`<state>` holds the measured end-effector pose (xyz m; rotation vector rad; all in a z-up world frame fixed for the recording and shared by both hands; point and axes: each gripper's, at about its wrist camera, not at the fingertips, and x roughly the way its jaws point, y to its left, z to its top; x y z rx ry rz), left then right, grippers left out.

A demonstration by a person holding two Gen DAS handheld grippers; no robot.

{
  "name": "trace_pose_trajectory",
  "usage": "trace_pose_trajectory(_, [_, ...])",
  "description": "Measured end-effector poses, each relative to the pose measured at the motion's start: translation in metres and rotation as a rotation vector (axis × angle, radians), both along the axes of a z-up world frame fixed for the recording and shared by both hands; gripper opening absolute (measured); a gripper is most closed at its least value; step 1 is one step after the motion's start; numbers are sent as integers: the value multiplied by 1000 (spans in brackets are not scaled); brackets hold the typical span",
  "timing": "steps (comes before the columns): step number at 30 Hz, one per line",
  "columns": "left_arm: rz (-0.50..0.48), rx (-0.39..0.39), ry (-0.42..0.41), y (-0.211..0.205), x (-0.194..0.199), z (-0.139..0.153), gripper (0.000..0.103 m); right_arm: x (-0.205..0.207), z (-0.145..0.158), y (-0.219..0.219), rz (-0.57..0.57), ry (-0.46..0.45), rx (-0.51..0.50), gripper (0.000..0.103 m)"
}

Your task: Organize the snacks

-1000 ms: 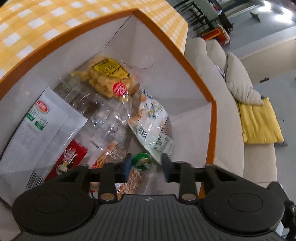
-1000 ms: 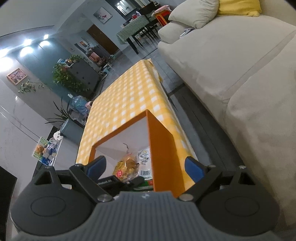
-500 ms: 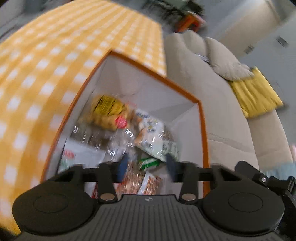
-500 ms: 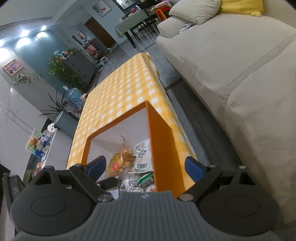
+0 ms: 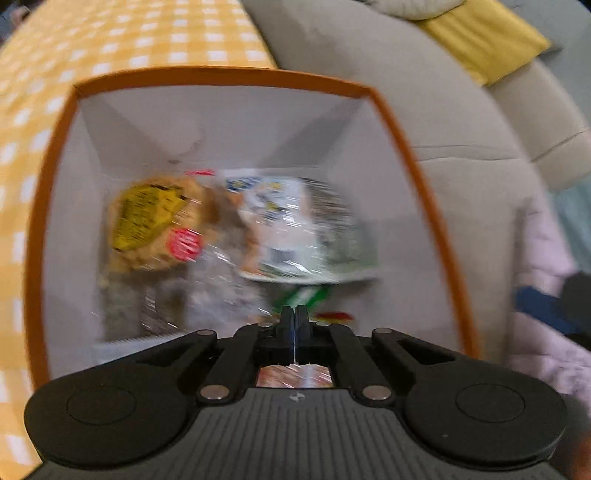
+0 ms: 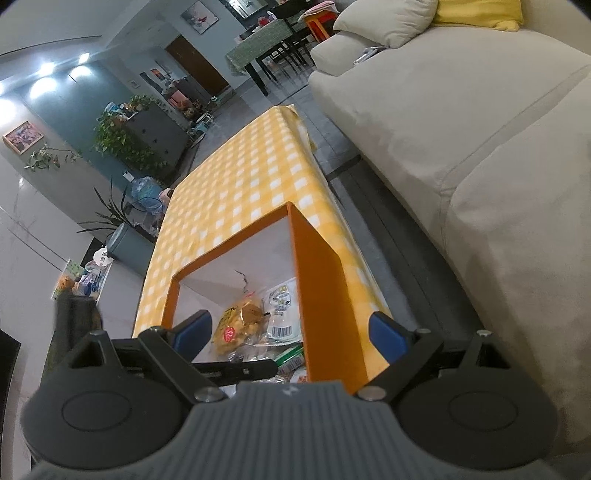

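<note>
An orange box (image 5: 221,74) with white inner walls stands on the yellow checked table (image 5: 110,40). Inside lie several snack packets, blurred in the left wrist view: a yellow bag (image 5: 147,218), a white printed packet (image 5: 295,229) and a green one (image 5: 306,295). My left gripper (image 5: 294,321) hangs above the box's near end, shut, with nothing between its fingers. My right gripper (image 6: 290,332) is wide open over the box's near corner, its blue pads (image 6: 388,336) apart and empty. The same orange box (image 6: 325,295) and yellow bag (image 6: 240,325) show below it.
A beige sofa (image 6: 461,129) runs along the right of the table, with a yellow cushion (image 5: 487,33) on it. Dark floor (image 6: 388,236) lies between sofa and table. Plants (image 6: 122,136) and a dining table (image 6: 269,40) stand far behind.
My left gripper has closed its jaws, pulled up and back from the packets, and rolled, so the box now sits square in its view. The right gripper has stayed put and open.
</note>
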<state>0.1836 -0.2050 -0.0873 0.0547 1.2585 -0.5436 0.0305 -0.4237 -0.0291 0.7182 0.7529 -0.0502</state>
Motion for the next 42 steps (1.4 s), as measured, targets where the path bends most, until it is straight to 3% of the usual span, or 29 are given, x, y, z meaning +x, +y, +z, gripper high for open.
trace_pose_trajectory(2, [8, 60, -29, -4, 1, -3, 0, 0, 1, 1, 6, -5, -2, 90])
trace_pose_trajectory(7, [17, 4, -40, 2, -9, 4, 7, 2, -1, 4, 17, -1, -2, 90])
trace_pose_trajectory(8, [16, -7, -52, 6, -12, 7, 9, 2, -1, 4, 21, -1, -3, 90])
trace_pose_trajectory(10, [23, 0, -93, 9, -23, 18, 21, 2, 0, 5, 27, 0, -9, 90])
trace_pose_trajectory(15, [62, 22, -193, 23, -44, 55, 24, 2, 3, 10, 41, 40, -41, 90])
trace_pose_trajectory(17, [86, 30, -210, 32, -53, 70, 35, 0, 9, 15, 57, 31, -63, 91])
trace_pose_trajectory(19, [110, 43, -233, 42, -62, 83, 55, -2, 17, 21, 79, 14, -83, 92])
trace_pose_trajectory(24, [180, 60, -302, 69, -88, 114, 72, -5, 28, 38, 101, -14, -81, 93])
trace_pose_trajectory(28, [212, 28, -326, 89, -104, 131, 88, -5, 35, 61, 108, 5, -165, 95])
trace_pose_trajectory(34, [195, 37, -399, 110, -132, 143, 89, -12, 44, 86, 44, 72, -262, 100])
trace_pose_trajectory(39, [282, 26, -336, 131, -151, 142, 89, -38, 31, 103, 41, 114, -233, 100])
trace_pose_trajectory(42, [277, 24, -339, 137, -159, 142, 89, -53, 28, 116, 72, 143, -291, 100])
